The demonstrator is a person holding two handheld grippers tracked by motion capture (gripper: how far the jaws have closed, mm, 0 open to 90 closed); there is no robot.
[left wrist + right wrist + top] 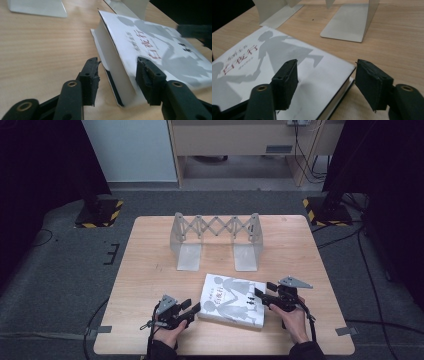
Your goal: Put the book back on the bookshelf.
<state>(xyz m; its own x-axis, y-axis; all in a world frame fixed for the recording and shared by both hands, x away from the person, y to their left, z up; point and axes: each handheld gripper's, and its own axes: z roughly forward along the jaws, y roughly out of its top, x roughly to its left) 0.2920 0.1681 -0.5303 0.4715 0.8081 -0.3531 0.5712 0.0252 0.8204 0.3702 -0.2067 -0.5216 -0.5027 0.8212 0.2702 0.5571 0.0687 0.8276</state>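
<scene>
While the white paperback book with grey silhouette figures and red lettering on its cover lies flat at about six o'clock on the pale wooden surface, the high view shows the grey metal expanding bookend rack standing empty at twelve o'clock, well apart from it. The left tongs sit at the book's nine o'clock edge and the right tongs at its three o'clock edge. Judging from this, the book has yet to be lifted or carried to the rack; only the approach looks done.

In the left gripper view, the left tongs stand partly open astride the book's near corner, one jaw on the surface beside the spine, the other above the cover. Neither pad visibly presses on it, so this is not yet a grip.

In the right gripper view, the right tongs are spread wide around the book's other corner, one jaw over the cover, the other off the edge above the surface, both apart from the book. A plate of the rack stands at twelve o'clock beyond. Closing, lifting and shelving appear to remain.
</scene>
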